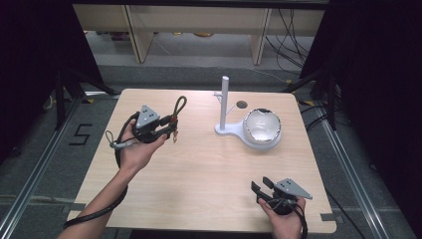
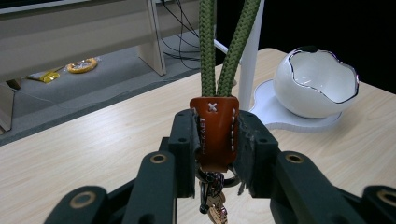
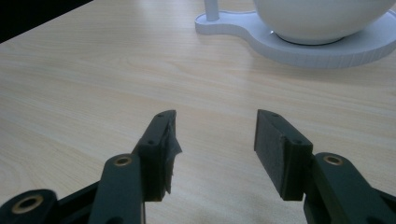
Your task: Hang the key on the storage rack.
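Observation:
My left gripper (image 1: 166, 130) (image 2: 215, 140) is shut on the brown leather tab (image 2: 215, 133) of a keychain. Its green rope loop (image 1: 178, 105) (image 2: 228, 44) stands up above the jaws, and metal keys (image 2: 212, 205) (image 1: 174, 137) hang below them. The gripper is held above the table's left side. A white stand (image 1: 225, 102) with an upright post and a flat base (image 2: 280, 120) (image 3: 299, 44) sits at the back middle, carrying a white eggshell-shaped bowl (image 1: 262, 127) (image 2: 315, 84) (image 3: 317, 18). My right gripper (image 1: 262, 185) (image 3: 215, 144) rests open and empty near the front right edge.
The light wooden table (image 1: 209, 174) has a small round hole (image 1: 242, 105) near its back edge. Beyond the table are a grey floor, wooden furniture legs (image 1: 138, 35) and cables (image 1: 291, 40). A yellow object (image 2: 81, 65) lies on the floor.

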Demonstrator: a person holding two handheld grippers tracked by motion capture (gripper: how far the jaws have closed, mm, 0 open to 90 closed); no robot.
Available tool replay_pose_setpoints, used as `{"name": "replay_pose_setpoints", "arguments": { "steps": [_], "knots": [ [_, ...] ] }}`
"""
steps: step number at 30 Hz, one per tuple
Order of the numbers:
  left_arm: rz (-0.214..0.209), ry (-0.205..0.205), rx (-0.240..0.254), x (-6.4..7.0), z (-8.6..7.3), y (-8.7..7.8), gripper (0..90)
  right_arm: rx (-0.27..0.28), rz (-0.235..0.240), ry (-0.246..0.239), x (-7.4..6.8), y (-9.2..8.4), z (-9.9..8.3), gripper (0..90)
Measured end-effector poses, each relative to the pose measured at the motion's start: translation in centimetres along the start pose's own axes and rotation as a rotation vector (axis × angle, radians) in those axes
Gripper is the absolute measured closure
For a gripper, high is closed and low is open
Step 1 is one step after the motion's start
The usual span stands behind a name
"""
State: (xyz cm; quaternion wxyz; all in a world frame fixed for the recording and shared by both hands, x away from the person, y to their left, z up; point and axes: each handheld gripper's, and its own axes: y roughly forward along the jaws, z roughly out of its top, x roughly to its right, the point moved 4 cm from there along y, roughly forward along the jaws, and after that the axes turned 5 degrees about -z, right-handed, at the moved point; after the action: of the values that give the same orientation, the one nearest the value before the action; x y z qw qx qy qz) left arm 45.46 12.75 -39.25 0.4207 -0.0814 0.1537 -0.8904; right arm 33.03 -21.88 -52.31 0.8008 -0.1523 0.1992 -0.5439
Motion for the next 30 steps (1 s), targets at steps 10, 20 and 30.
{"name": "replay_pose_setpoints", "arguments": {
  "steps": [10, 20, 30],
  "knots": [
    [-0.007, 0.006, -0.004, 0.5, 0.4, 0.9, 69.1, 0.003, 0.011, -0.022, 0.3, 0.0, 0.1, 49.6],
    [-0.018, 0.014, -0.008, 0.8, 0.7, 1.7, 69.1, 0.005, 0.006, -0.027, 0.2, 0.1, 0.1, 49.6],
    [-0.029, 0.028, -0.014, 1.1, 1.2, 2.6, 69.1, -0.006, -0.009, -0.021, 0.3, -0.1, 0.1, 49.6]
  ]
}}
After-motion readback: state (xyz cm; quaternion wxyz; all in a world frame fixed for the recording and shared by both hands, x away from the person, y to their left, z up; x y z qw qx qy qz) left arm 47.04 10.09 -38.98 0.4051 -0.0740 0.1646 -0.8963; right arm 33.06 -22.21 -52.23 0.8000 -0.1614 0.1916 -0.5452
